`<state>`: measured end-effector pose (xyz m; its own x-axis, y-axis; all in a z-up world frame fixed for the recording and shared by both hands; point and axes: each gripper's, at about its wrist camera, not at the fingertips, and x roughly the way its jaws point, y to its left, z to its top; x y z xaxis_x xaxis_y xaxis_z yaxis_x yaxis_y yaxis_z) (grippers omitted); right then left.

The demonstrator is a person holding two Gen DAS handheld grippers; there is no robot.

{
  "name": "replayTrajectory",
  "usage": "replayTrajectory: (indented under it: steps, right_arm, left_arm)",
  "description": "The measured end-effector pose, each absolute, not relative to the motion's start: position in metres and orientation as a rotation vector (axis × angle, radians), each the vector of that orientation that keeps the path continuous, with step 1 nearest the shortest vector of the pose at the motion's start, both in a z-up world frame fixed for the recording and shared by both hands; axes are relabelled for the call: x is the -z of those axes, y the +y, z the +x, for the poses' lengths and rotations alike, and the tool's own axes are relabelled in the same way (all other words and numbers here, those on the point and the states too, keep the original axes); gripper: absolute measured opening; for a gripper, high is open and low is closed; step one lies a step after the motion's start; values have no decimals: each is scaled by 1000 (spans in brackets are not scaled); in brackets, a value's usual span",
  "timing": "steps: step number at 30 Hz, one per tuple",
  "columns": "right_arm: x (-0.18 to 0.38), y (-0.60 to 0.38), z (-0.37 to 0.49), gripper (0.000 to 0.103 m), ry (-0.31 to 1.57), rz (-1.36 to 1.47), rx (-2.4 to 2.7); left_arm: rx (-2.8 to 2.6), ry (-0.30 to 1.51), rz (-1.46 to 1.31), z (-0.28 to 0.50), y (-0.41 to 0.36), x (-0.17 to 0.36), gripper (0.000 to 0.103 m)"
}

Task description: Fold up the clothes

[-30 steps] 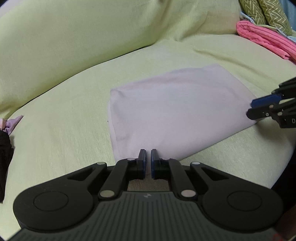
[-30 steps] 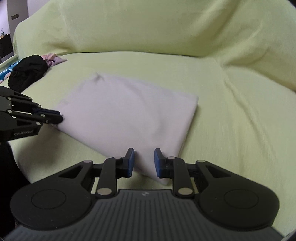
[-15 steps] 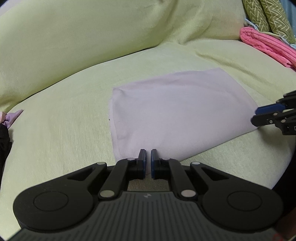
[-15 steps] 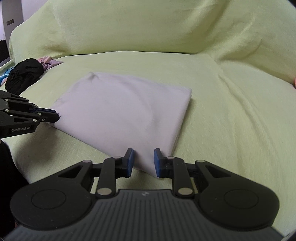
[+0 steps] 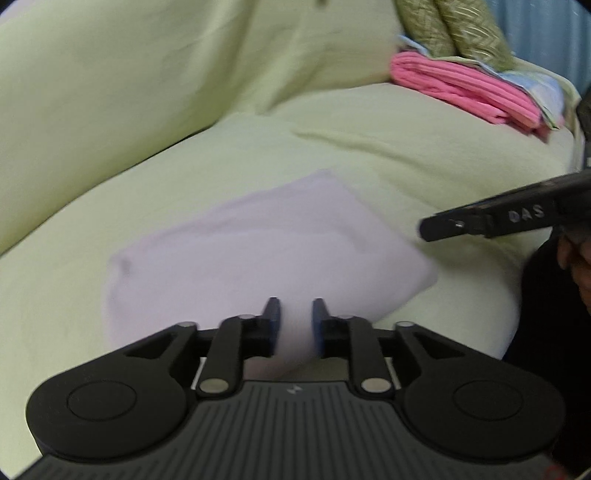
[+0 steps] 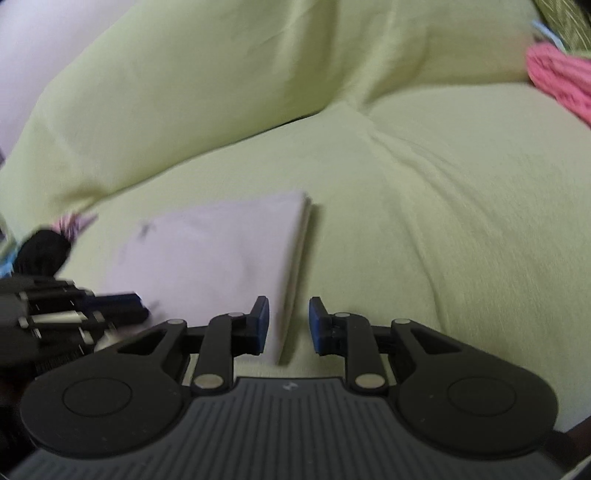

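In the left wrist view, the left gripper (image 5: 294, 321) hangs over the near edge of a folded pale lilac cloth (image 5: 258, 254), which lies flat on the sofa seat (image 5: 424, 155) covered in light green fabric. Its jaws have just been opening and now stand apart; the cloth shows in the gap between them, but the pads do not press on it, so the gripper is released. On the right, the tip of the right gripper (image 5: 428, 230) points toward the right corner of the cloth, apart from it. Far at the back right lies a folded pink garment (image 5: 469, 92) beside a green patterned cushion (image 5: 469, 33).

In the right wrist view, the right gripper (image 6: 289, 321) is over the near right corner of the same cloth (image 6: 207, 258). Its jaws have just been opening a little and stand apart, with the cloth's edge seen between them, not pinched: released. At the left edge, blurred, the left gripper (image 6: 136, 306) is over the cloth's near side. Behind it lies a black garment (image 6: 44, 247).
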<state>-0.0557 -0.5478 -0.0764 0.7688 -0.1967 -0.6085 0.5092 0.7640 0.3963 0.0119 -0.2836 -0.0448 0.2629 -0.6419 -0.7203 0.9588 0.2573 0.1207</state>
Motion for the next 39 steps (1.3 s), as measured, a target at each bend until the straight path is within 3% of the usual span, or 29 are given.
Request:
replayTrajectory:
  steps: [4, 7, 17, 39]
  right_arm:
    - [81, -567, -53, 21, 551, 638, 369]
    - [88, -576, -49, 21, 546, 692, 298]
    - [103, -596, -57, 22, 503, 844, 182]
    - [114, -627, -21, 22, 462, 839, 119]
  left_arm:
    - [1256, 589, 677, 13, -321, 38, 28]
    - [1326, 586, 727, 27, -353, 33, 37]
    - [1435, 599, 893, 71, -425, 32, 38]
    - [1615, 590, 1162, 107, -423, 45, 38]
